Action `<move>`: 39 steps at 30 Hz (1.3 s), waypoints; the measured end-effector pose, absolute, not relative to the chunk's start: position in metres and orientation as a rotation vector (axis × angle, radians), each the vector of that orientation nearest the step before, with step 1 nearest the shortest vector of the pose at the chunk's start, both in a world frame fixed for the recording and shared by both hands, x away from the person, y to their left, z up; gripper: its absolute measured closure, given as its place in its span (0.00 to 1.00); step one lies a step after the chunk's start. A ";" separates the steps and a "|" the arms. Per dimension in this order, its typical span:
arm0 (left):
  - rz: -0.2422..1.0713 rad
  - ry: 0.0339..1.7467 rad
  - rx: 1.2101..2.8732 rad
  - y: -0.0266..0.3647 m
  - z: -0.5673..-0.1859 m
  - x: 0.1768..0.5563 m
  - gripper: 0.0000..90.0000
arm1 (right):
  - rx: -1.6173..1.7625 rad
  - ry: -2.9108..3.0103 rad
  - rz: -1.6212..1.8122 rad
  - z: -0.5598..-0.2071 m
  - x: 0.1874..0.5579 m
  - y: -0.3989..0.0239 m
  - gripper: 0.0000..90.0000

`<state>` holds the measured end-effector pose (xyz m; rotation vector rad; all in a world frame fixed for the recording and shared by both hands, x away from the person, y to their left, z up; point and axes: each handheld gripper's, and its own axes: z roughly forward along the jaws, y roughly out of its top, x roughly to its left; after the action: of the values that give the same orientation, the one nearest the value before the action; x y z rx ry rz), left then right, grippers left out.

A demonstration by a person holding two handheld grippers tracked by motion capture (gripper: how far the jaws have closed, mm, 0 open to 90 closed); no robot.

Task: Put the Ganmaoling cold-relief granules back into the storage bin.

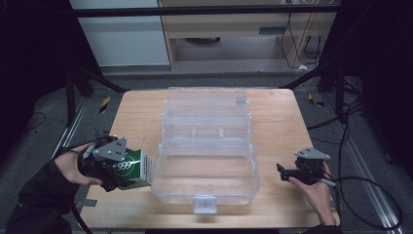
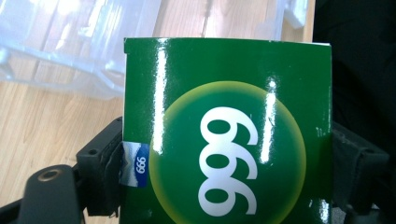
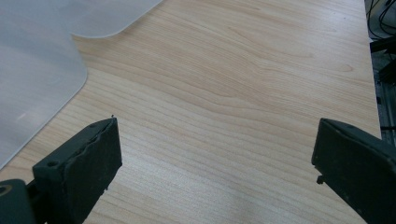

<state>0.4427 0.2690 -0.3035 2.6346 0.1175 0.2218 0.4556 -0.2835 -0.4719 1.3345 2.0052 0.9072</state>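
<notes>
Left tool (image 2: 224,196) grips green box (image 2: 229,126), bottom cut off

Dim room, dark edges; table (image 1: 272,112) lit from above; glare streaks on green box (image 2: 224,130).

green boxes marked 999: one (image 1: 131,168), near left
clear plastic cases, lid open: one (image 1: 207,146), centre
tools: two, left (image 1: 127,170) and right (image 1: 281,171)
wooden surfaces: one (image 1: 277,126)

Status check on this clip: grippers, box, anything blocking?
Left gripper clamped on green 999 box, beside open clear case. Right gripper open, nothing between jaws, over bare table. No obstruction seen.
</notes>
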 end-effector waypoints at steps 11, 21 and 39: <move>0.229 0.057 2.636 0.245 -0.296 0.449 0.17 | 1.333 2.007 0.905 -0.472 0.455 -0.284 0.02; 0.222 0.007 2.649 0.224 -0.295 0.455 0.17 | 1.335 2.008 0.909 -0.472 0.455 -0.284 0.02; 0.198 -0.027 2.666 0.195 -0.304 0.464 0.17 | 1.331 2.014 0.905 -0.472 0.455 -0.284 0.02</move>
<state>0.4636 0.1953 -0.3045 2.6661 -0.0273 0.1977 0.4552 -0.2842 -0.4717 1.3305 2.0143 0.9053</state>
